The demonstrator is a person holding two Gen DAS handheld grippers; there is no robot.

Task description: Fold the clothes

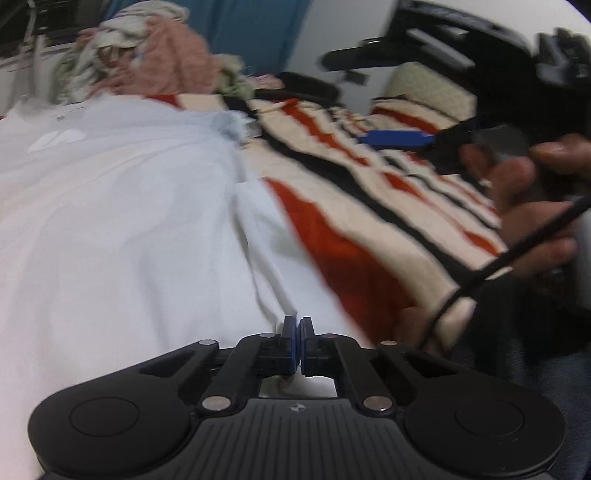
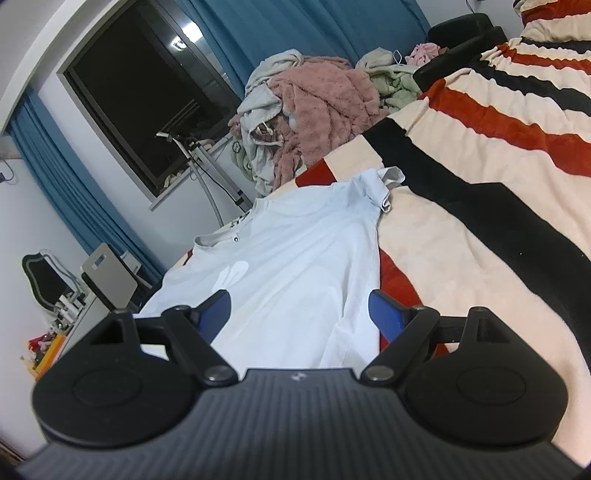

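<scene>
A pale blue T-shirt (image 2: 295, 258) with a white logo lies spread on a striped blanket (image 2: 461, 229). In the left wrist view the shirt (image 1: 110, 206) fills the left side, blurred. My left gripper (image 1: 297, 343) is shut on a pulled-up ridge of the shirt's cloth near its edge. My right gripper (image 2: 301, 314) is open, its blue pads spread over the shirt's lower edge, holding nothing. In the left wrist view the right gripper (image 1: 402, 139) shows at right in a hand, above the blanket (image 1: 369, 206).
A heap of pink, grey and green clothes (image 2: 314, 107) lies at the far end of the bed. Behind are blue curtains (image 2: 295, 33), a dark window (image 2: 147, 96) and a garment steamer stand (image 2: 207, 170). A desk with clutter (image 2: 74, 306) stands at left.
</scene>
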